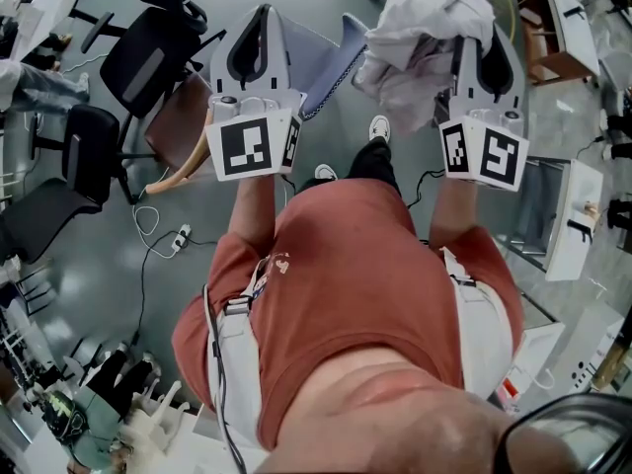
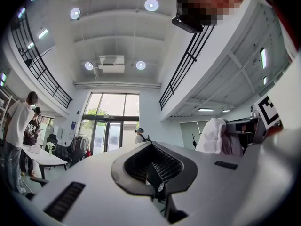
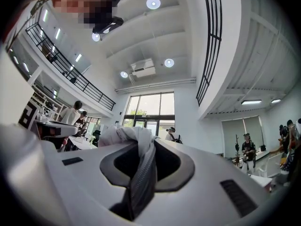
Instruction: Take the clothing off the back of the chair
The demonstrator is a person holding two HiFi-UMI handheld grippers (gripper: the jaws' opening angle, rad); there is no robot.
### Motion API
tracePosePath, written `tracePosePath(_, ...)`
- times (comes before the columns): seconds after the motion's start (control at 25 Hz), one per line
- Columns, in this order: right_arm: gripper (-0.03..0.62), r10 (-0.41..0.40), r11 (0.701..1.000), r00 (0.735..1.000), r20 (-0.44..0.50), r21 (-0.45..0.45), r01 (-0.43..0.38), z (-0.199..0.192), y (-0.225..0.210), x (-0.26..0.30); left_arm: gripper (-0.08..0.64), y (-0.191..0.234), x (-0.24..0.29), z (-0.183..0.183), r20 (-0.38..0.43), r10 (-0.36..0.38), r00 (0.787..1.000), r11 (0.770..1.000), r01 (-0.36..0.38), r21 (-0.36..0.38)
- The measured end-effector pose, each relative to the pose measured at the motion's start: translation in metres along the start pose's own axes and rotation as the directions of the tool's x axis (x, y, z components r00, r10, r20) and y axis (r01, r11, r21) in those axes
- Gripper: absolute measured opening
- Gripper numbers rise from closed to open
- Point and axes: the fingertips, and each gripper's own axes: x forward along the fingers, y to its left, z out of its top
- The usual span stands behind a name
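Note:
A bunched white garment (image 1: 425, 38) hangs from my right gripper (image 1: 476, 38), which is raised in front of me and shut on it. In the right gripper view a fold of the garment (image 3: 124, 135) runs down between the jaws of the right gripper (image 3: 141, 171). My left gripper (image 1: 263, 18) is held up beside it at the same height, shut, with nothing in it. The left gripper view shows the left gripper (image 2: 157, 185) bare, and the garment (image 2: 211, 135) off to the right. Below the grippers stands a chair with a brown seat (image 1: 183, 121) and a grey-blue panel (image 1: 331, 67).
Two black office chairs (image 1: 148, 52) (image 1: 64, 171) stand at the left. A cable with a power strip (image 1: 179, 237) lies on the floor. White desks (image 1: 573, 215) and a wooden piece of furniture (image 1: 548, 33) are at the right. People stand by a white table (image 2: 40, 157).

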Motion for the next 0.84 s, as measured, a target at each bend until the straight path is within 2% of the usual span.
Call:
tracePosePath(0.24,0.078,0.003,1.000,1.000,-0.010,-0.008,-0.003,-0.0039,0.0004,0.0008,0.014,-0.0012,0.0014,-0.0006,0.008,0.006,1.000,1.000,-0.006,-0.024)
tracePosePath(0.84,0.078,0.010,1.000,1.000,-0.011,-0.012,-0.011,-0.0030,0.0006,-0.0026,0.014,-0.0061,0.0013,-0.0007,0.012,-0.004,1.000,1.000,0.004,-0.031)
